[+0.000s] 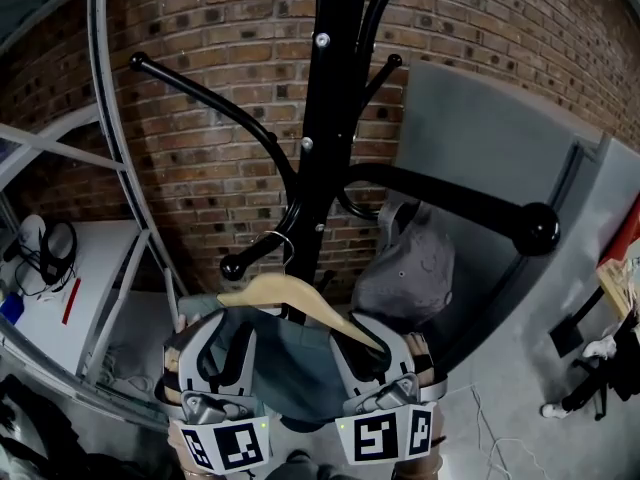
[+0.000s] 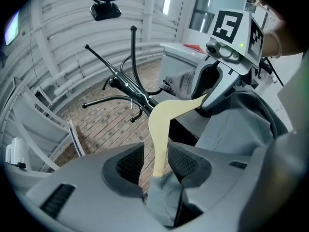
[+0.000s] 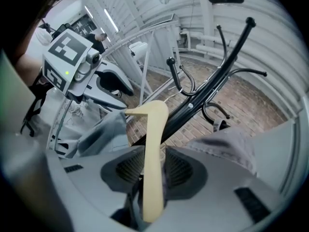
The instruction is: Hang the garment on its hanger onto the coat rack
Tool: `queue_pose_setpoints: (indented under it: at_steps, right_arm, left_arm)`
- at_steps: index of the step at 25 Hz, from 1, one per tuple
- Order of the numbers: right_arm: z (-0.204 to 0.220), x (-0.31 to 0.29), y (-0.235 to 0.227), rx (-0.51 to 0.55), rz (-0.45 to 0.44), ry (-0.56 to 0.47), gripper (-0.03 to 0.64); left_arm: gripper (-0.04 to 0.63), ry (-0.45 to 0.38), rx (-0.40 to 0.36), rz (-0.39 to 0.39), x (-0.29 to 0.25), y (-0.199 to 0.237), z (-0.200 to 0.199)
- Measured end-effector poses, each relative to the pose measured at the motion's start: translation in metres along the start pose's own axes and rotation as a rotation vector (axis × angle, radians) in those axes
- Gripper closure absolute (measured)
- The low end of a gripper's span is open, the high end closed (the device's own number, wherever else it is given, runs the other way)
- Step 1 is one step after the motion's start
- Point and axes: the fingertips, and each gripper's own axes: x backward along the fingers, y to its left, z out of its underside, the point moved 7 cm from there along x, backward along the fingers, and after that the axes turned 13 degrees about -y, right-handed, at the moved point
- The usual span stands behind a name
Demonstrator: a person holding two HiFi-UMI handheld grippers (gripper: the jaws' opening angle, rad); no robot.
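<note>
We were in a lab-like workshop: bare brick wall (image 1: 200,118) at twelve o'clock, white metal framing (image 1: 60,149) at nine, headset (image 1: 57,249) beside it.

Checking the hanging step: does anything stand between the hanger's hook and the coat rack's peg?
Nothing visible does. The hook of the hanger appears looped over the lower peg of the coat rack.

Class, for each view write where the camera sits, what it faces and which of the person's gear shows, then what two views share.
Head view: on the person's head, facing steeply down at the coat rack; left gripper and right gripper show.
Left gripper view: on the left gripper, facing along its open jaws; the right gripper shows.
Right gripper view: on the right gripper, likewise; the left gripper shows.
Shared: wooden hanger between the jaws.
</note>
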Motion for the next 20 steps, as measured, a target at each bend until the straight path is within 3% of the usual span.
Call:
queue_pose_setpoints:
  at_steps: [12,15,20]
  right_arm:
    - [-0.031,0.036,-0.005,-0.042,0.006,-0.110,0.494]
    - [-0.037,0.044,-0.008,-0.056,0.012,-0.127,0.553]
    - [-0.038,0.050,-0.004,-0.082,-0.038,-0.099,0.575]
  left_arm:
    - [0.442,0.020,0.009,-0.022,0.026,0.000,-0.025]
    - [0.509,0.028,-0.011,-0.041,0.028,0.001,-0.031]
    - [0.577,0.031,0.015,-0.036,0.034,0.000,-0.038]
